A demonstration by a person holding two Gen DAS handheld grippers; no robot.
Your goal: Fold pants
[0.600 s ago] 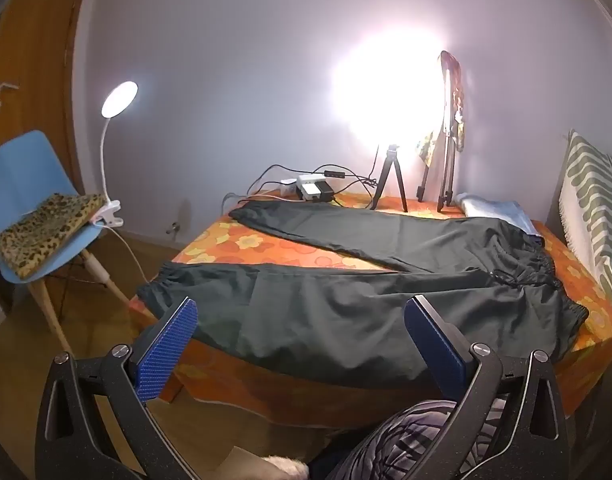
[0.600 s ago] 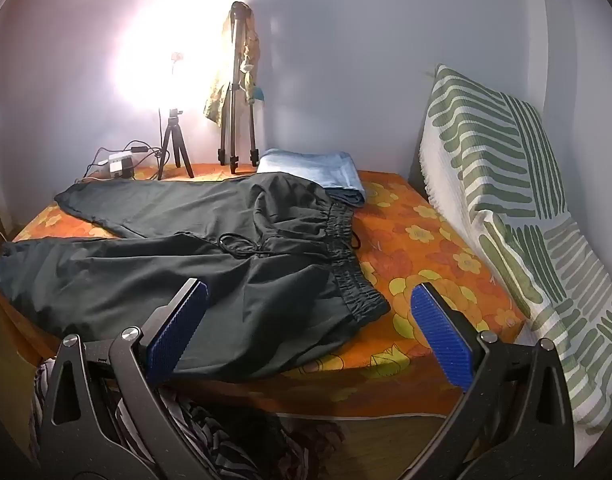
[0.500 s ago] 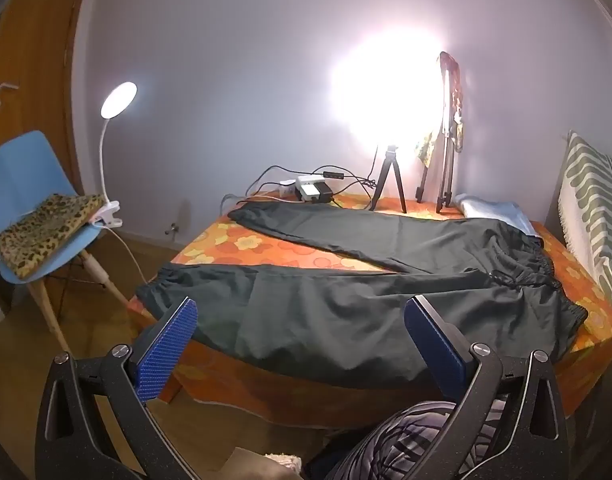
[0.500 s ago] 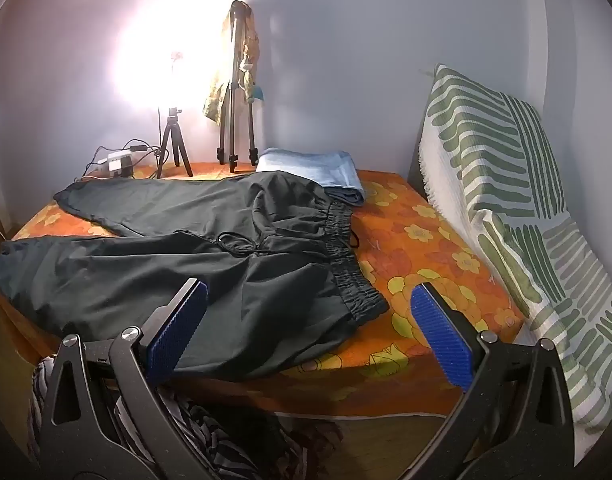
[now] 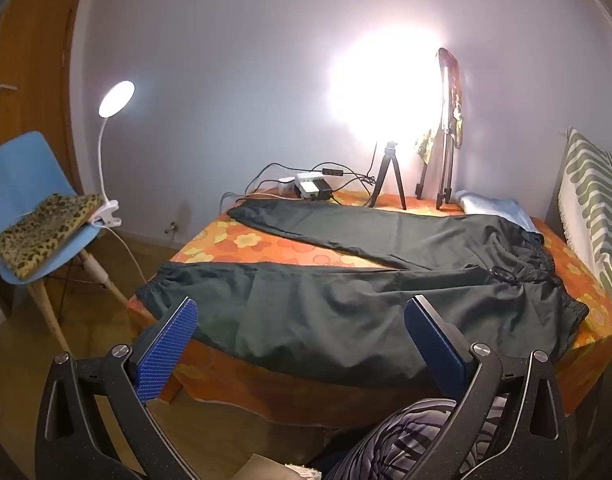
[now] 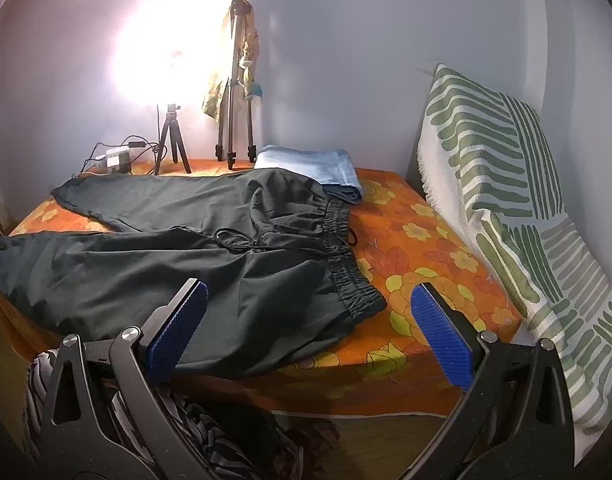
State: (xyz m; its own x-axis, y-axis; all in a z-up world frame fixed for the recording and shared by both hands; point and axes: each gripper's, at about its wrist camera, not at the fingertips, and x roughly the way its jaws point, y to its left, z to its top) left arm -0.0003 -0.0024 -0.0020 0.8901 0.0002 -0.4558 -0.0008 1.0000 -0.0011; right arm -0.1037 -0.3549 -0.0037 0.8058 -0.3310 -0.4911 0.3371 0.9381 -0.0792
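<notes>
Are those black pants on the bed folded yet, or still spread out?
Spread out. The pants lie flat on the bed, both legs apart in a V, waistband showing full width.

dim room | glare: ring light [image 5: 384,84] blown out on wall | desk lamp [image 5: 117,99] lit | fisheye edges bent, dark

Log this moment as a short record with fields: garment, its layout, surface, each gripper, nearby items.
garment: black pants
layout: spread flat and unfolded, legs apart in a V, waistband toward the striped pillow
surface: bed with orange floral sheet
left gripper: open, holding nothing, short of the near leg
right gripper: open, holding nothing, facing the waistband corner
nearby: folded blue cloth beyond the waistband; two tripods at the far edge
</notes>
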